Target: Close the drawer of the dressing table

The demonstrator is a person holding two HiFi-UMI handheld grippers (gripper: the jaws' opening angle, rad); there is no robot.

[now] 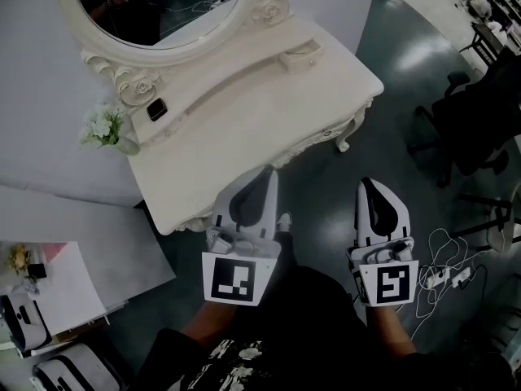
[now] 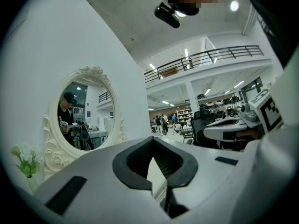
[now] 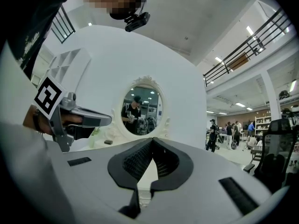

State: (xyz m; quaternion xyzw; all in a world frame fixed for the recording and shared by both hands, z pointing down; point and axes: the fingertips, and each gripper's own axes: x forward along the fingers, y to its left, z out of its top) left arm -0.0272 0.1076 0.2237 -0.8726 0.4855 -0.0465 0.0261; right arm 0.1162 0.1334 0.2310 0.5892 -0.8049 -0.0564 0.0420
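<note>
Down by the front edge of the dressing table (image 1: 260,116), you are holding the left claw (image 1: 266,175) level, close to that edge. Its jaws are pressing together and gripping nothing. You are holding the right claw (image 1: 369,186) beside it, out over the floor (image 1: 326,206). Its jaws are touching too, with nothing between them.

A small drawer (image 1: 298,59) is sitting at the right end of the raised shelf under the mirror (image 1: 155,6). It is looking pulled out a little toward you. It is lying ahead of both claws, across the worktop. I think it is sliding front to back, so you are needing a straight push toward the wall. The left claw is looking a bit nearer.
</note>
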